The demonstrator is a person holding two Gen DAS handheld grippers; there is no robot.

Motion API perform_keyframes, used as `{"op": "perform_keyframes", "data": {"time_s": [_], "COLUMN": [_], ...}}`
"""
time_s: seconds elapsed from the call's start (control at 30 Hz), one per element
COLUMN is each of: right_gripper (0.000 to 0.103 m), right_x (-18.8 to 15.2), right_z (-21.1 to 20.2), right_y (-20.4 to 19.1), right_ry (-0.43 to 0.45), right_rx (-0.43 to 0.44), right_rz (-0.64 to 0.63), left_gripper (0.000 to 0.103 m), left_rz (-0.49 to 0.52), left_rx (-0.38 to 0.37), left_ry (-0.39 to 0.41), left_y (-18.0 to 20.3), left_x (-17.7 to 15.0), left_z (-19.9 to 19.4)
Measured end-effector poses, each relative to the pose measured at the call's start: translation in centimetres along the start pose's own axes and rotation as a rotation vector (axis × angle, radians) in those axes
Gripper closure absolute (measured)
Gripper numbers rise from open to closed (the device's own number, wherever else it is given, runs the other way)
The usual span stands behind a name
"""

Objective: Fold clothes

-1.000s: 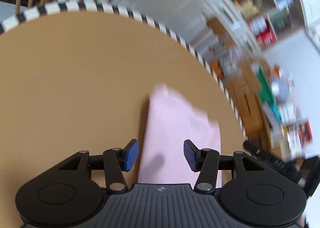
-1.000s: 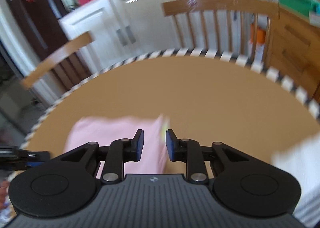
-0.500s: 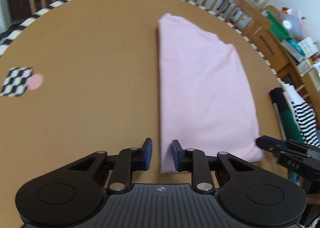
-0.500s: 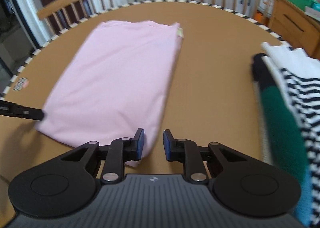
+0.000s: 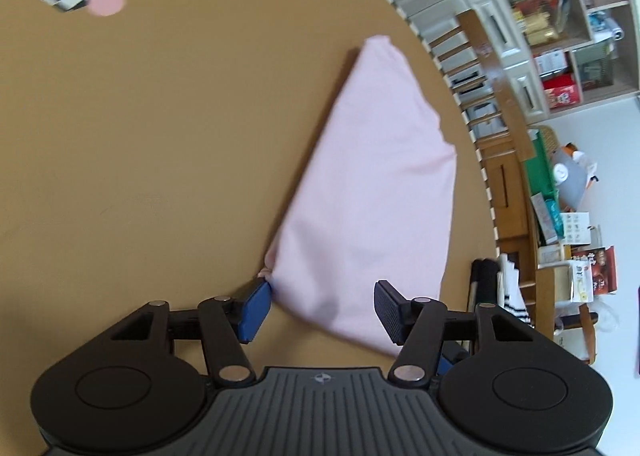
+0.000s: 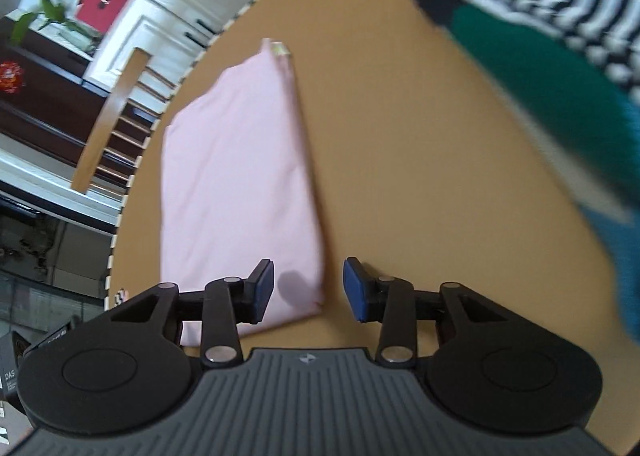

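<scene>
While both claws hang over the near end of the pink garment [image 5: 372, 192], neither one actually has cloth pinched, so this is where it can go sideways.

Left gripper [image 5: 322, 310]: jaws are spreading apart, near left corner of the pink fold sits between the pads, left pad just about at the little bunched corner, right pad over the cloth a bit further along. Nothing clamped. Right gripper [image 6: 309, 288]: also opening, and the garment's near right corner lies between and just ahead of its pads, left pad above the fabric, right pad over bare table [image 6: 420, 160].

Stuff I'd worry about:
- the garment looks folded already, several layers deep, so a shallow bite probably grabs only the top layer and the fold peels open on lifting
- that bunched bit at the left corner could get caught alone and drag the edge crooked
- the two claws sit at different angles to the hem, so an uneven pull likely skews the next fold
- the striped and green pile [image 6: 560, 28] sits off to the right of the right claw, near enough that a wide swing might snag it
</scene>
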State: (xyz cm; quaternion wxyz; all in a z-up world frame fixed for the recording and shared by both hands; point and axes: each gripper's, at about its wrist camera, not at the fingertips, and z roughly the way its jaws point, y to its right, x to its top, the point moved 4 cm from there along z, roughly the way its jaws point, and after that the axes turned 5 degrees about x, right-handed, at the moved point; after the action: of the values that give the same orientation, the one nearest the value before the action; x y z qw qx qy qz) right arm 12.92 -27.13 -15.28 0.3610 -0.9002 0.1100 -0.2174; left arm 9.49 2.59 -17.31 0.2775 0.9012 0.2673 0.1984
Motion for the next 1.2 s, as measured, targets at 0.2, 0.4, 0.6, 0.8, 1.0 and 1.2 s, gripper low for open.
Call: {"op": "perform_keyframes", "data": {"time_s": [0.2,0.4,0.6,0.8,1.0,1.2], "right_gripper": [0.093,0.093,0.093,0.072,0.062,0.063], "right_x": [0.1,-2.2,-5.7,-6.8,-8.3,-13.2], "right_z": [1.7,-2.1,-7.1,-9.4,-14.8,-13.5], "right_y": [-1.6,-1.2,1.2,2.7,4.2,4.0], "right_ry": [-0.018,-0.087,-0.122,-0.083,0.112,0.194], "right_rx": [-0.047,-0.094,-0.145,-0.139,-0.074,-0.009], "right_rz": [-0.080,-0.196,-0.223,-0.137,0.076,0.338], "left_gripper": [0.095,0.097,0.097,0.070,0.034,0.029], "left_rz": [0.040,0.089,0.099,0.142,0.575,1.035], "left_rx": [0.074,0.153,0.123,0.111,0.028,-0.070], "left_ry": [-0.036,-0.141,-0.244,-0.301,-0.106,-0.110], "left_y": [0.0,0.4,-0.1,0.5,4.6,11.9], "left_x": [0.1,-4.8,-11.8,-12.4,-4.2,7.0], "left_z": [0.9,-1.0,-2.7,-3.9,-9.3,-4.9]}}
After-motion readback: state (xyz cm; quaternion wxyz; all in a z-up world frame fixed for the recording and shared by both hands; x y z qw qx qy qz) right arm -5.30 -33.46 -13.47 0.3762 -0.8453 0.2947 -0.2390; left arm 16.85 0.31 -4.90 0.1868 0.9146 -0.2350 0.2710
